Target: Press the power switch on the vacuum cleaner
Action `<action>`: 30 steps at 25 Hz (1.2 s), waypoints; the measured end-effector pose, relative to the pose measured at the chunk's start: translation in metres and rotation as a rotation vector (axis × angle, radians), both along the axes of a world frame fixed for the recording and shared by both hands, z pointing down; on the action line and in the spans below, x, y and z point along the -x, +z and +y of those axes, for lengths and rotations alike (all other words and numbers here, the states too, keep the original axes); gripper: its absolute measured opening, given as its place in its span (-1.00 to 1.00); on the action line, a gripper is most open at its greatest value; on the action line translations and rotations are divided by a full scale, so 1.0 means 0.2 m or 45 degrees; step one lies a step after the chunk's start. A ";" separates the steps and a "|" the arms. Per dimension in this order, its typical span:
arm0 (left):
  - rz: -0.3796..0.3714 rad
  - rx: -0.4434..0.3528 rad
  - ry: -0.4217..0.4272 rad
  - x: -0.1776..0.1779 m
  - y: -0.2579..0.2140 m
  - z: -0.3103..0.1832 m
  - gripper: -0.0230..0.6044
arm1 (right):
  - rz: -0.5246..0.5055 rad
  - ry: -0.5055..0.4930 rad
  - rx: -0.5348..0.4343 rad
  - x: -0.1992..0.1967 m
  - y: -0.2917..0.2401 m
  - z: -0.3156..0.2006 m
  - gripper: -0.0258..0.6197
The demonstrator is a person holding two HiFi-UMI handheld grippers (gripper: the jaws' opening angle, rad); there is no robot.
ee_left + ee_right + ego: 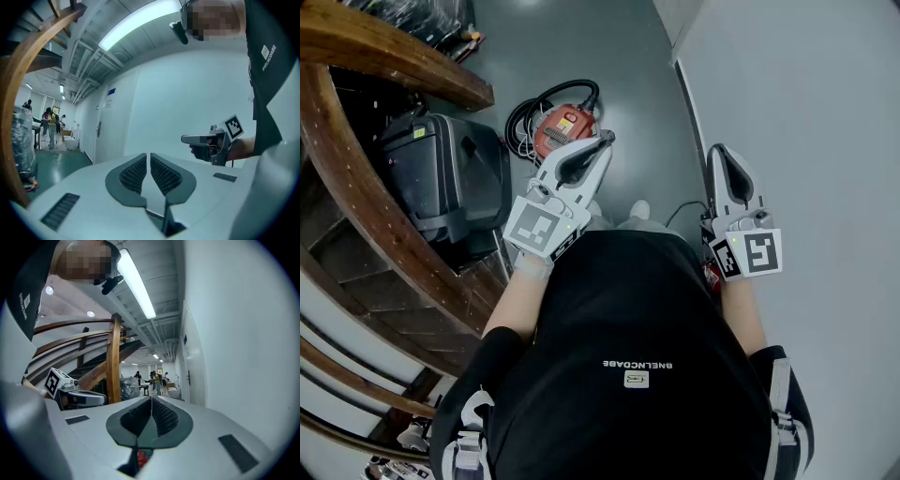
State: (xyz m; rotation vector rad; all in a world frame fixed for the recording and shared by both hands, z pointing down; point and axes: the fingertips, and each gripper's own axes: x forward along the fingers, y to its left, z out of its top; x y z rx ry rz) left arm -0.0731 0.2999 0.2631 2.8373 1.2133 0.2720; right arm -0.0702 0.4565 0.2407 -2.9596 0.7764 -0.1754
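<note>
The vacuum cleaner (563,127) is a small red-orange unit on the grey floor, with its black hose (525,114) coiled at its left. Only the head view shows it. My left gripper (606,140) is held up at chest height, well above the vacuum and overlapping its right edge in this view; its jaws are shut on nothing (149,155). My right gripper (718,150) is also raised, off to the right near the wall, shut and empty (151,398). Both point level across the room. Each gripper shows in the other's view: the right gripper (208,140), the left gripper (75,397).
A black hard case (450,178) stands left of the vacuum under a curved wooden stair rail (356,187). A white wall (806,112) runs along the right, with a thin cable (680,211) on the floor at its foot. Several people stand far down the hall (152,379).
</note>
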 end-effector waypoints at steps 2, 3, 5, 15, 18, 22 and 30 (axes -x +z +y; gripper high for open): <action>-0.007 -0.008 0.010 0.02 0.01 0.01 -0.87 | -0.001 -0.006 -0.002 0.02 0.00 -0.01 -0.83; -0.008 -0.011 0.013 0.03 0.01 0.01 -0.87 | -0.003 -0.009 -0.003 0.03 0.01 -0.02 -0.83; -0.009 -0.013 0.019 0.05 0.01 0.02 -0.87 | -0.009 -0.012 -0.004 0.05 0.02 -0.03 -0.83; -0.025 -0.023 -0.041 0.03 0.03 0.00 -0.87 | -0.008 -0.082 0.001 0.05 0.03 -0.05 -0.83; -0.027 -0.037 -0.072 -0.01 0.05 0.03 -0.87 | -0.018 -0.092 -0.013 0.01 0.05 0.02 -0.83; -0.020 -0.053 -0.113 -0.04 0.06 0.10 -0.87 | -0.026 -0.113 -0.028 -0.04 0.08 0.11 -0.83; -0.037 -0.093 -0.229 -0.14 0.10 0.07 -0.87 | -0.051 -0.173 -0.061 -0.18 0.14 0.17 -0.83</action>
